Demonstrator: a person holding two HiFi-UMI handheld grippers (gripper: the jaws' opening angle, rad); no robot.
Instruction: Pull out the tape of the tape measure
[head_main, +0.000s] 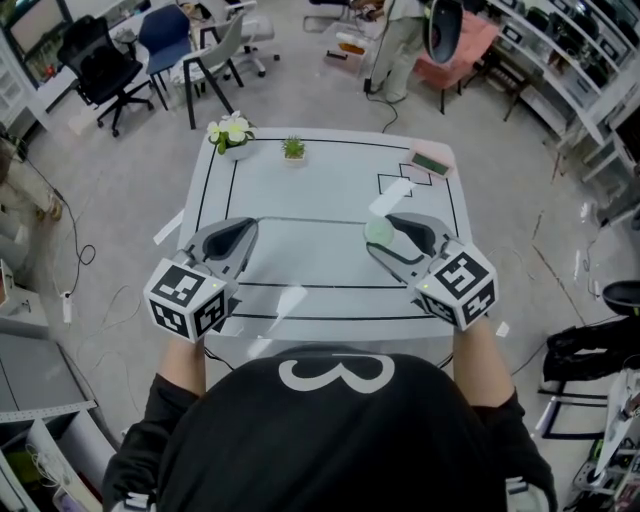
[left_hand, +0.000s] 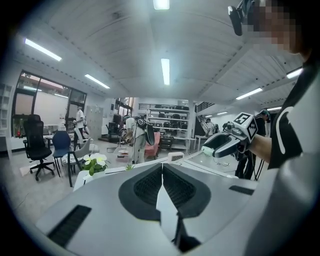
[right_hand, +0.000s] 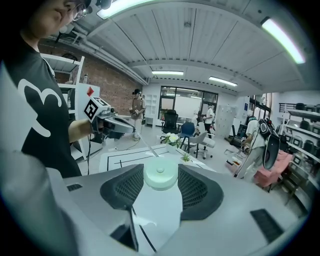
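The right gripper (head_main: 390, 236) is clamped on the round, pale green tape measure (right_hand: 160, 174), held above the right half of the tabletop (head_main: 330, 190). The left gripper (head_main: 240, 232) hangs over the left half with its jaws together. Along the far edge stand a white-flowered pot (head_main: 231, 133), a small green plant (head_main: 293, 148) and a green-topped box (head_main: 431, 161).

Looked like an open lab-cum-office: rolling office chairs (head_main: 100, 65) on a grey concrete floor (head_main: 130, 200), stocked shelving racks (left_hand: 167, 111), ceiling strip lights (left_hand: 165, 71), a brick wall (right_hand: 107, 80), loose cables (head_main: 75, 240), and a white bench (head_main: 330, 180) marked with black lines.
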